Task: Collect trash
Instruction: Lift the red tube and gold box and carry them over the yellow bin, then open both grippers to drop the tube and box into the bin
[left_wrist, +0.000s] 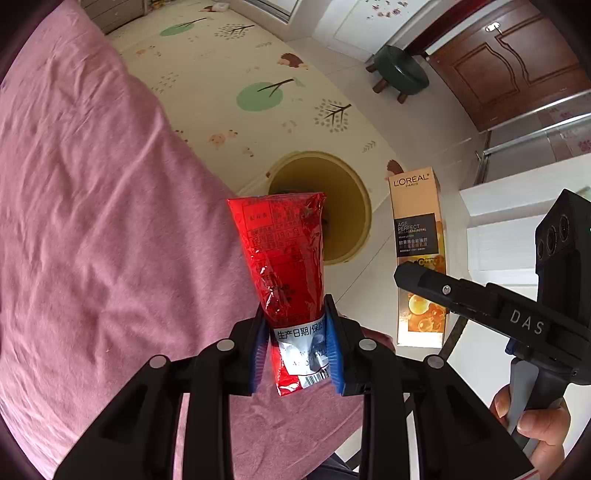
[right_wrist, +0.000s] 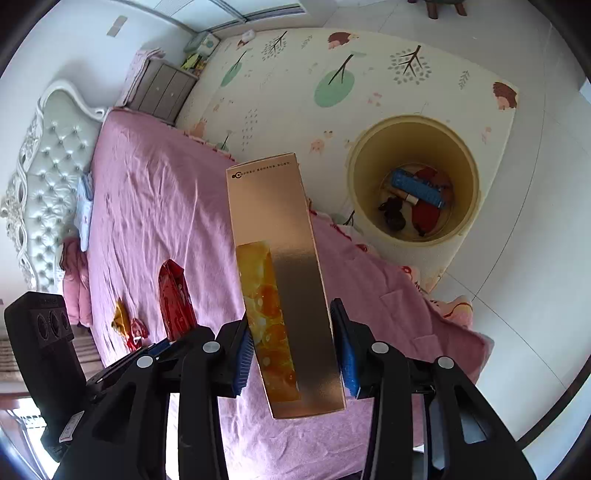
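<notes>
Over the pink-sheeted bed, both grippers are loaded. The left gripper has its blue-padded jaws pinched on the lower end of a crinkled red foil snack wrapper, which stands up from the jaws with its white date label caught between the pads. The right gripper clamps the lower part of a tall gold L'Oréal cardboard box, held upright and slightly tilted; from the left wrist view the same box shows its printed front, beside the person's right hand on the gripper handle.

Down on the floor, on the cream play mat with trees and hedgehogs, stands a round yellow waste bin, close against the side of the bed. It already contains a blue box, something red and a dark item. On the sheet near the left gripper lie two small crumpled wrappers, one orange and one red
</notes>
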